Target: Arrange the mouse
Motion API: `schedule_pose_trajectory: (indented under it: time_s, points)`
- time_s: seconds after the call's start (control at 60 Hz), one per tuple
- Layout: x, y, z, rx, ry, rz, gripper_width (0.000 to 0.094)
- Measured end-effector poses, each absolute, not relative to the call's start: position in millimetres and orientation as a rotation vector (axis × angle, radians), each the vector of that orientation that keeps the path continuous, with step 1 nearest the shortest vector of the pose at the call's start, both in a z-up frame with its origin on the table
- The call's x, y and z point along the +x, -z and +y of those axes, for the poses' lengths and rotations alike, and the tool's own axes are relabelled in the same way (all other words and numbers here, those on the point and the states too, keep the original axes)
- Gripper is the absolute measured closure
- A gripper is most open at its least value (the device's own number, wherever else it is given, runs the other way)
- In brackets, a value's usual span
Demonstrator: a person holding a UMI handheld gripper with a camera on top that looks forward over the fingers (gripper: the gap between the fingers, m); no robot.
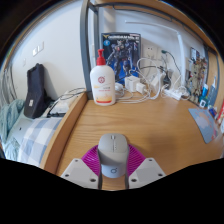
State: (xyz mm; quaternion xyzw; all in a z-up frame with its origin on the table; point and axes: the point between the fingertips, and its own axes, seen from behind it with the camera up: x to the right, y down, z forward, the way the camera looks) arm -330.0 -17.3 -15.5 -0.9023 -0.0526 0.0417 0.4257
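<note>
A grey computer mouse (113, 152) sits between my gripper's fingers, its narrow end pointing away over the wooden desk (160, 125). The magenta pads (91, 160) press against both of its sides, so my gripper (113, 162) is shut on it. The rear of the mouse is hidden between the finger bases. I cannot tell whether the mouse rests on the desk or hangs just above it.
Beyond the fingers stands a white bottle with a red cap (101, 78). Behind it a printed box (126, 55) leans on the wall, with white cables and a plug (137, 85) to its right. A grey flat pad (205, 122) lies at the desk's right. A black bag (37, 90) sits left on a bed.
</note>
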Motion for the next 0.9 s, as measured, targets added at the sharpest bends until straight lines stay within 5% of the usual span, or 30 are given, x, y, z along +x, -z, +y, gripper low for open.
schedule_pose_trajectory:
  time_s: [0.233, 0.467, 0.55, 0.7, 0.9]
  points:
    - [-323, -11, -15, -2.266, -0.202, -0.181, 0.0647]
    - [-195, -190, 11, -2.076, -0.148, -0.230, 0.0647]
    - [-125, -224, 24, -2.040, -0.123, -0.190, 0.0646]
    - [-2, -227, 45, -2.037, -0.042, -0.146, 0.0646]
    - [114, -161, 69, -2.143, 0.073, -0.109, 0.0647]
